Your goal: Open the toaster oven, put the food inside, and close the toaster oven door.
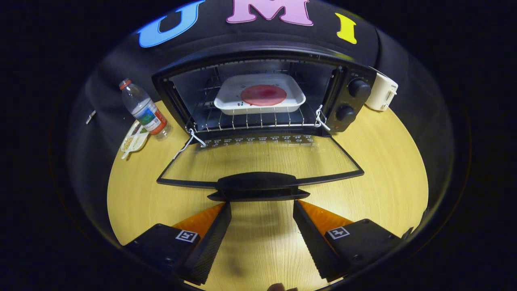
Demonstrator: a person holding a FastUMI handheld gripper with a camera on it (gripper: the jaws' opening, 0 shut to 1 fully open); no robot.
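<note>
You had the gripper (262, 210) low over the wooden surface (383, 161), its jaws spread wide and holding nothing, with the tips just short of the door handle (258, 186). The toaster oven (262, 97) stood beyond them against the booth wall, its glass door (262, 159) dropped fully open and lying nearly flat toward you. The food (263, 95), a round reddish slice, sat in a white tray (230, 101) already resting on the wire rack (250, 121) inside the cavity. So by the look of it, only the closing was left.

The door was the thing you had to handle. It looked stiff and hinged at the oven's lower front edge, with thin white cords or springs at both hinge corners. The glass panel would be smooth and breakable, so you were better off leaving it alone. The handle was a broad, rigid bar, centred between your jaws, and it was the sensible place to take hold or push up from beneath. A door like that probably swings lightly and then snaps shut near the top, and the oven itself might slide back if shoved hard.

A water bottle (143, 109) stood to the oven's left, well clear.
</note>
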